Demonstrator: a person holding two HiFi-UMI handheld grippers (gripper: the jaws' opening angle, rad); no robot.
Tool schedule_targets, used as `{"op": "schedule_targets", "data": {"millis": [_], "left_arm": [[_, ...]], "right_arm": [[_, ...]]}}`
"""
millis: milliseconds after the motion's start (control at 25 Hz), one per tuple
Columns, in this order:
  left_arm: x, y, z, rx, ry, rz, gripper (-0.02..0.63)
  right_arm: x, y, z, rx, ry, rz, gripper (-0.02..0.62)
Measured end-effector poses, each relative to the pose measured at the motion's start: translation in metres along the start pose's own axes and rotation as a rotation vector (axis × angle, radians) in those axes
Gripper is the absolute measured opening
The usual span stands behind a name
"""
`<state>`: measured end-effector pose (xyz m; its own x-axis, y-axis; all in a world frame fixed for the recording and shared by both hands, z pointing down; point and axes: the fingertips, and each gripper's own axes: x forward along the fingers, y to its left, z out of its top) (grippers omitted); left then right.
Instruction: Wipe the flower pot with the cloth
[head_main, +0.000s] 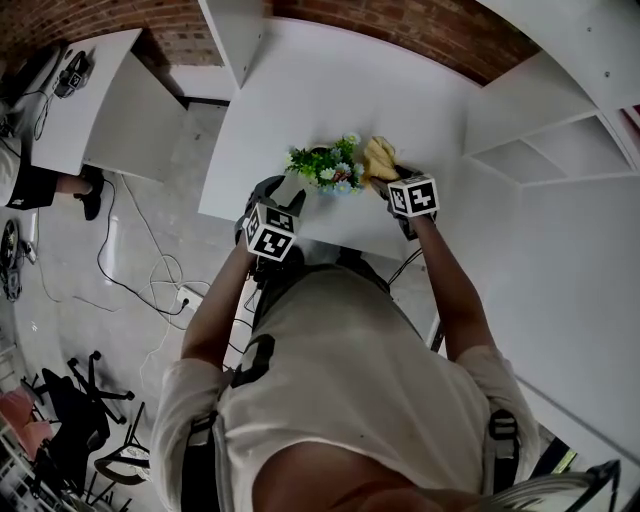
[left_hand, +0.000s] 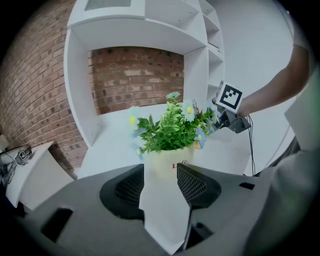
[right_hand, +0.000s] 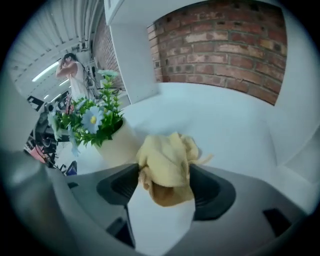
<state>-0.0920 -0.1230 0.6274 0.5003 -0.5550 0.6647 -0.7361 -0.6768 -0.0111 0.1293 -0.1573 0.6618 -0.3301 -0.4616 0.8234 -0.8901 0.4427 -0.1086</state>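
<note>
Okay, so the left tongs (left_hand: 161, 171) are spread with nothing pinched. The flower pot (left_hand: 169, 161) stands on the bench (left_hand: 225, 150) just ahead of their tips; its base is cut off behind them and its print is only half readable. The right tongs (right_hand: 165, 171) are spread wide too, with the yellow cloth (right_hand: 167, 157) bunched between them and the pot just to their left. From overhead the leaves (head_main: 322, 165) hide the pot completely.
</note>
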Motion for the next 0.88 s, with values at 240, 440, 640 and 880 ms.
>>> {"op": "schedule_targets", "data": {"millis": [240,440,640,880], "left_arm": [[-0.042,0.035,-0.024,-0.086,-0.025,0.048,0.218],[-0.068,0.061,-0.018,-0.043,-0.108,0.055,0.183],[-0.099,0.101,-0.012,0.033,-0.155,0.113,0.062],[-0.128,0.075,0.009,-0.172,-0.3,-0.104,0.02]], "right_arm": [[-0.04,-0.007,0.016,0.151,-0.175,-0.025,0.348],[-0.094,0.022,0.06,0.32,-0.399,0.084,0.338],[-0.131,0.106,0.078,0.296,-0.484,0.28,0.017],[-0.163,0.184,0.079,0.491,-0.497,0.54,0.011]]}}
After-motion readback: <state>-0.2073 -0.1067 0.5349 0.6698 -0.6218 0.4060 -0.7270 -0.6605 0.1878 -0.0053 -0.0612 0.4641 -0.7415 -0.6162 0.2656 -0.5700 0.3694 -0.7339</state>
